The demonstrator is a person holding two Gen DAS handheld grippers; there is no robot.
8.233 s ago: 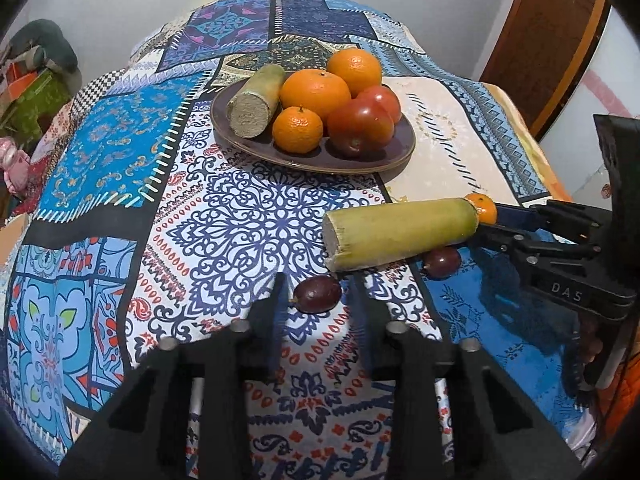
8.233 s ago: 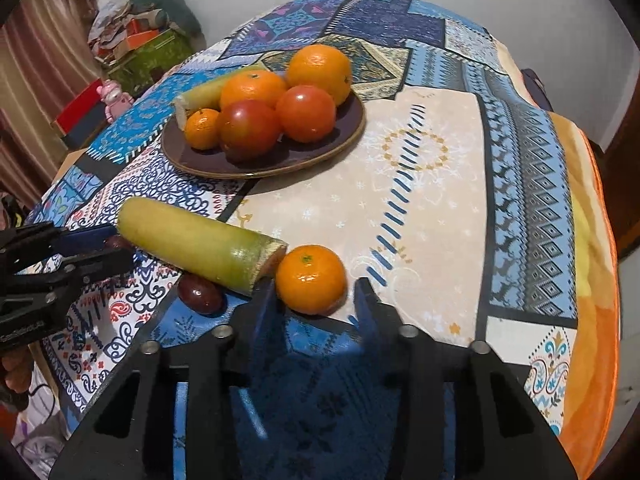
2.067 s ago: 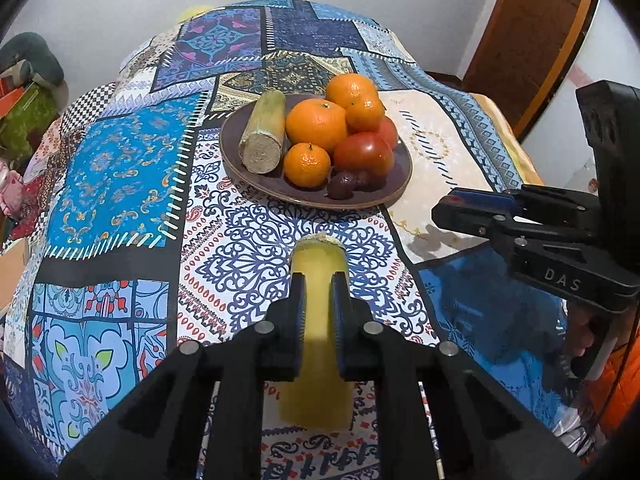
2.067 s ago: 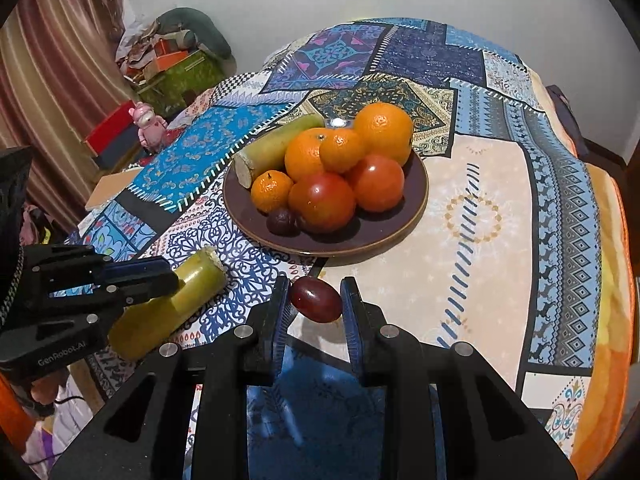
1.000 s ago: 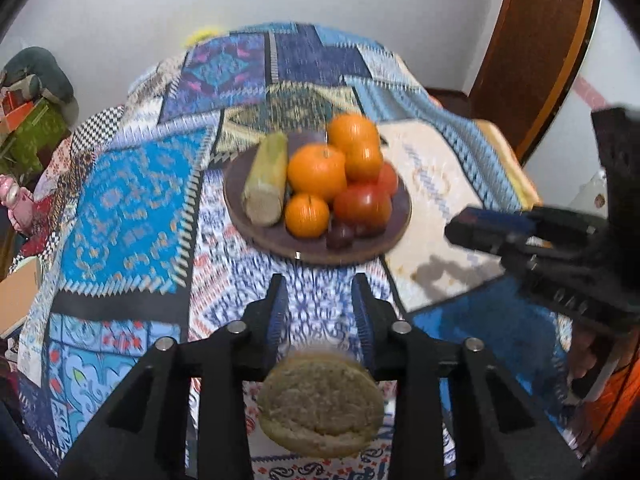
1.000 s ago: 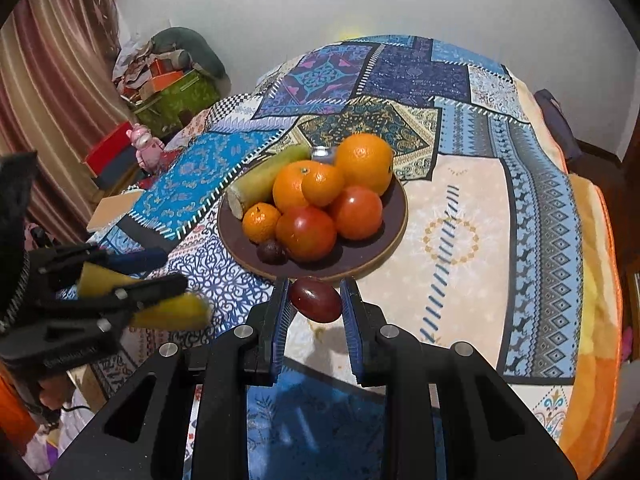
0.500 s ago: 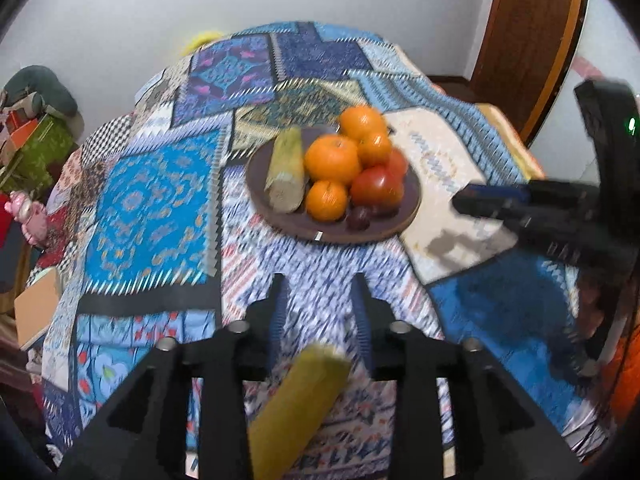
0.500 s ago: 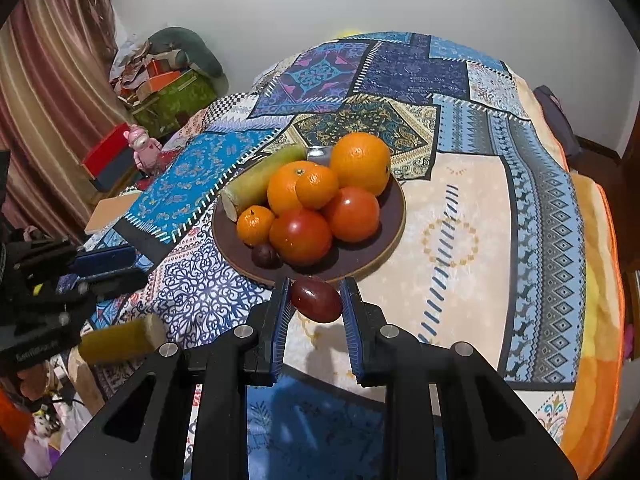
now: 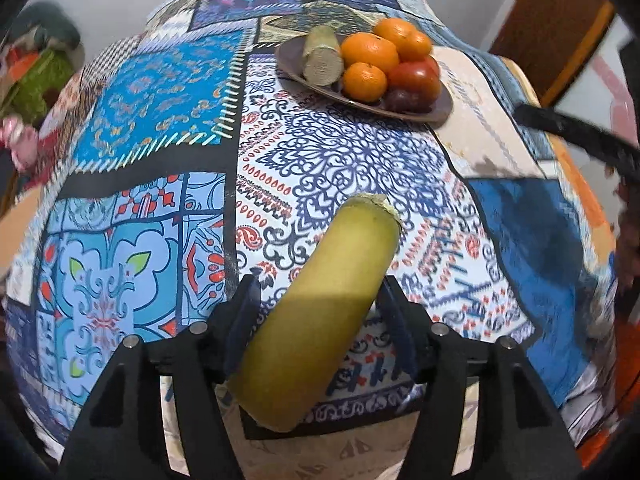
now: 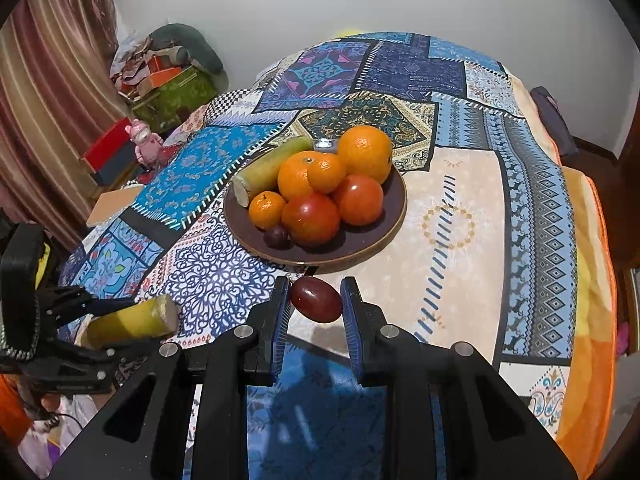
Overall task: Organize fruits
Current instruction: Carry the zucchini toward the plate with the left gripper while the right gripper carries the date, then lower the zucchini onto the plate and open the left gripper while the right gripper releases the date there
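Near plate point(image 10: 394, 224), front-left: cane point(image 9: 320, 308) between left gripper point(image 9: 316, 312) jaws, just opening, pads clear. Re-grip mid-length before lifting. Right gripper point(image 10: 316, 300) clenched on plum point(image 10: 316, 300), just before plate rim; lower gently.

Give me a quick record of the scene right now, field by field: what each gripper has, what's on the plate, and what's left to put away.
left gripper: jaws just been opening; sugarcane piece between them, pads apart from it
right gripper: shut on dark red fruit
plate: second cane piece, oranges, two red fruits, one small dark fruit
surface: patchwork cloth
left to place: sugarcane piece, dark red fruit
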